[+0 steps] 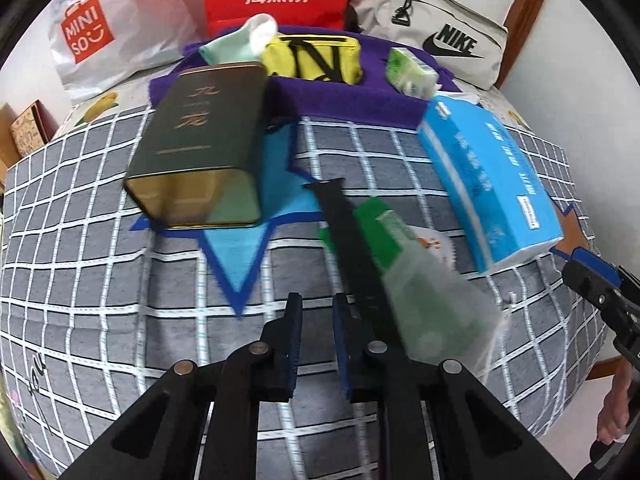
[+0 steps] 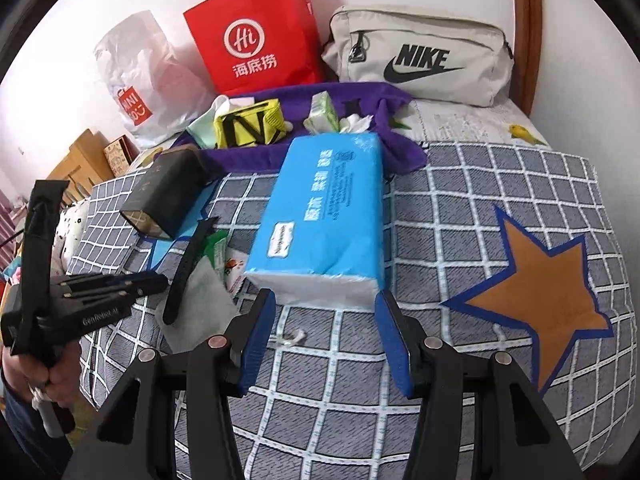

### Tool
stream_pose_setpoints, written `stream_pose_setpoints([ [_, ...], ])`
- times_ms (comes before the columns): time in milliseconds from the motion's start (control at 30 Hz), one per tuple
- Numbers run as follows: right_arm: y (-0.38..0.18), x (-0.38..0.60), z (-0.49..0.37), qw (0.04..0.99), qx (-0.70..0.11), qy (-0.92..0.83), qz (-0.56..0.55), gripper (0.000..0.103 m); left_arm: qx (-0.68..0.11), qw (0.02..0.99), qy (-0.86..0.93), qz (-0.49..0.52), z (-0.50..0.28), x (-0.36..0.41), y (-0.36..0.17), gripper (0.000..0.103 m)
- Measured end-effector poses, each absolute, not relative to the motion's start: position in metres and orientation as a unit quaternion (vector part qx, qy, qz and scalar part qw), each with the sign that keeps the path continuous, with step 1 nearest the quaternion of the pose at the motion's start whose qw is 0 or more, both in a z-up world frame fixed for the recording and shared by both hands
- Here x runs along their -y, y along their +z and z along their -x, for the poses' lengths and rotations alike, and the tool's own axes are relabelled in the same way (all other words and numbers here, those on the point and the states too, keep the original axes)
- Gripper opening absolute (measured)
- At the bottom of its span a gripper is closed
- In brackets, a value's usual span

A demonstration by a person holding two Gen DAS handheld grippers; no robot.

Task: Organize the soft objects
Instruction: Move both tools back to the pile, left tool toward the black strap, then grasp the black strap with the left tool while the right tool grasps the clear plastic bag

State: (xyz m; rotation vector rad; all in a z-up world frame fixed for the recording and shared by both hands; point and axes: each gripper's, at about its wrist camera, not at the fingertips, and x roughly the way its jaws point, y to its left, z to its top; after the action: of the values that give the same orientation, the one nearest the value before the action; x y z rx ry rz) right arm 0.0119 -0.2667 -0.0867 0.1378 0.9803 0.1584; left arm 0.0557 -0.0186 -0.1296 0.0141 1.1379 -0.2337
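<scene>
Two handheld grippers work over a bed with a grey checked cover (image 2: 500, 184). The left gripper (image 1: 316, 316) has its jaws nearly together with nothing between them; no earlier view is available to compare. Just ahead and to its right lie a black strap (image 1: 344, 232) and a green-and-clear plastic packet (image 1: 416, 280), overlapping each other. The right gripper (image 2: 326, 312) stands released, its blue pads on either side of the near end of a blue tissue pack (image 2: 324, 212), seemingly not yet pressing it.

The step in hand appears to be taking the tissue pack. It would go best if the pads closed low on the pack's short end, squarely, with gentle pressure, since the soft wrapper will likely dent and slip.

A purple cloth (image 2: 256, 160) at the far side already holds a yellow pouch (image 2: 248, 124), a mint sock (image 1: 228, 48) and a small green tissue packet (image 2: 322, 110), so that is probably the destination. A dark green tin (image 1: 200, 144) lies to the left. Open bedding stretches to the right, around a brown star patch (image 2: 536, 292); shopping bags and a Nike bag (image 2: 420, 56) crowd the far edge.
</scene>
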Motion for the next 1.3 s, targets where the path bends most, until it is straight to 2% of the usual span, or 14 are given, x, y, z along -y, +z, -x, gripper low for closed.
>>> stream_pose_setpoints([
  [300,-0.093,0.251,-0.013,0.871,-0.481,0.089,-0.054,0.051,-0.529,0.836,-0.144,0.024,-0.067,0.027,-0.127,0.015],
  [367,-0.094,0.251,-0.013,0.87,-0.483,0.088,-0.055,0.051,-0.53,0.836,-0.143,0.014,-0.072,0.036,-0.13,0.021],
  [467,-0.097,0.252,-0.014,0.868,-0.486,0.087,-0.058,0.051,-0.537,0.833,-0.13,0.005,-0.079,0.044,-0.141,0.021],
  [667,-0.102,0.252,-0.015,0.864,-0.492,0.087,-0.058,0.051,-0.525,0.837,-0.132,0.077,-0.077,0.028,-0.148,0.028],
  [767,-0.106,0.25,-0.018,0.862,-0.496,0.089,-0.058,0.052,-0.507,0.848,-0.138,0.068,-0.071,0.031,-0.15,0.033],
  [900,-0.111,0.244,-0.019,0.859,-0.501,0.094,-0.054,0.051,-0.491,0.859,-0.135,0.056,-0.064,0.032,-0.15,0.035],
  [1100,-0.112,0.246,-0.018,0.858,-0.502,0.094,-0.056,0.051,-0.511,0.841,-0.145,0.099,-0.076,0.026,-0.146,0.035],
  [1300,-0.115,0.248,-0.019,0.856,-0.505,0.092,-0.06,0.051,-0.512,0.848,-0.136,0.021,-0.077,0.051,-0.147,0.037],
])
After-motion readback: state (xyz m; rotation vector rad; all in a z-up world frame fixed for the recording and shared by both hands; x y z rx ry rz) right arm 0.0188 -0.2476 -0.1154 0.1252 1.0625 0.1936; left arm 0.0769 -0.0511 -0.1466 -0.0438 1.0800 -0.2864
